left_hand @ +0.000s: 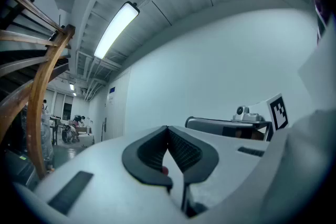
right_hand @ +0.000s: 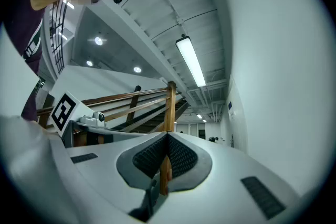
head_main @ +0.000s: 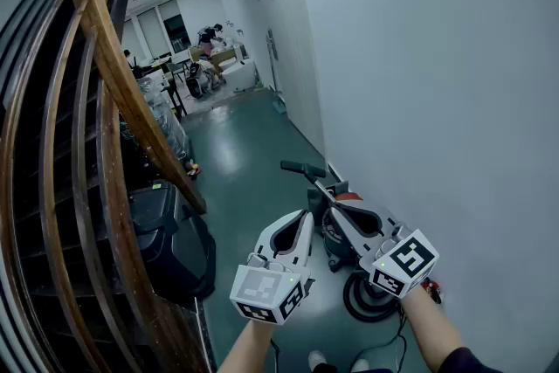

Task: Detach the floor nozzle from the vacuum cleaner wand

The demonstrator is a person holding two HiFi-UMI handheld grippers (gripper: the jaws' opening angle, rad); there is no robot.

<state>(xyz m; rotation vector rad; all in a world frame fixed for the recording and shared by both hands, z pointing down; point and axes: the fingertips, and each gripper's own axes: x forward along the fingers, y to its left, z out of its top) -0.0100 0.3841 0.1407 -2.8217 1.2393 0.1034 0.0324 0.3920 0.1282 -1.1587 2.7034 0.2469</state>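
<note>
A: We're in a long corridor here, green floor (head_main: 249,157), plain white wall (head_main: 419,74) down the right, and a curved wooden stair railing (head_main: 105,79) filling the left side.

B: And at the far end, people (head_main: 210,39) around some desks, too small to read in any detail.

A: Now the vacuum cleaner (head_main: 334,233) stands on the floor close to its right edge, where floor meets wall. A dark bar (head_main: 301,168) sticks out of it toward the left, and there's a dark round part (head_main: 365,300) low beside it.

B: Can you pick out the floor nozzle?

A: Not with any certainty; the grippers cover much of the machine.

B: The grippers, then.

A: The left gripper (head_main: 304,217) hovers above the vacuum cleaner, its pads pressed together with nothing between them. Its own view (left_hand: 168,128) shows only wall and ceiling beyond.

B: And the other?

A: The right gripper (head_main: 342,210) sits just beside it, likewise closed and empty, tips tilted slightly up; its view (right_hand: 167,136) looks at the railing post (right_hand: 170,107) and a ceiling lamp (right_hand: 191,60).
</note>
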